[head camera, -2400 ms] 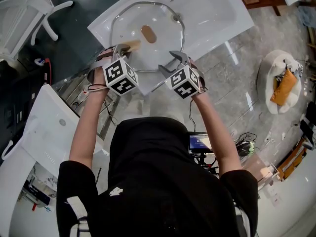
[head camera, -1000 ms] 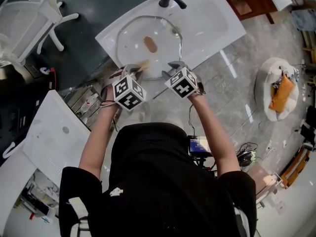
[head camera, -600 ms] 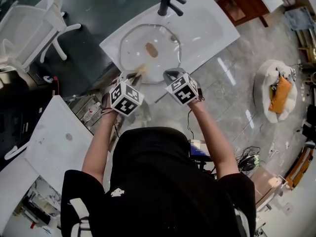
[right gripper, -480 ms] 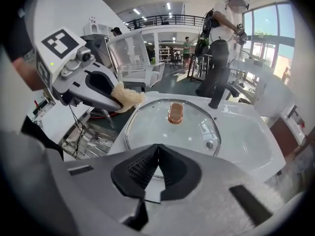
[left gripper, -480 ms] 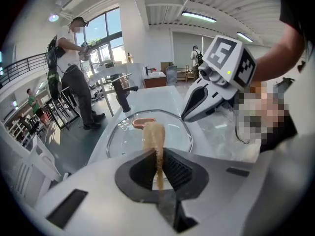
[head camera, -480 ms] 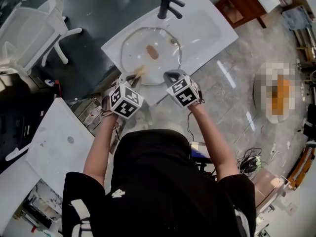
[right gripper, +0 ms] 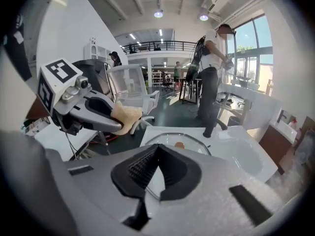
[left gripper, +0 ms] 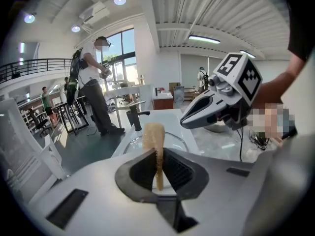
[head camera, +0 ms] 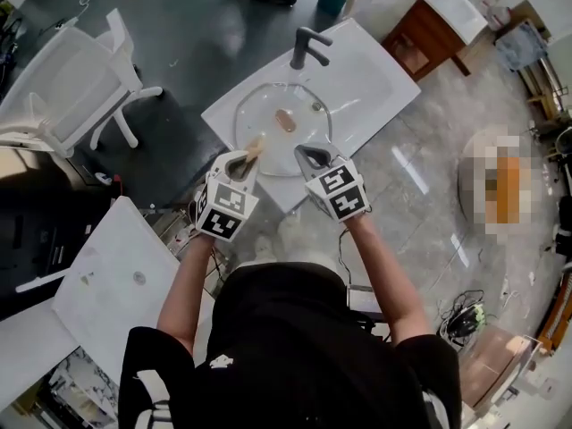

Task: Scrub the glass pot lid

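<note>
Two grippers held at the near edge of the glass pot lid, one carrying a scrub pad.
The glass pot lid lies flat in the basin of the white bench, with the tap just beyond it. On the lid's near side, the left gripper has its fingers clamped on a tan scrub pad, seen edge-on in its own view. The right gripper, beside it, has its fingers pressed together on nothing. Both cubes carry black-and-white square markers. Only the gripper views show a person standing beyond the lid.
</note>
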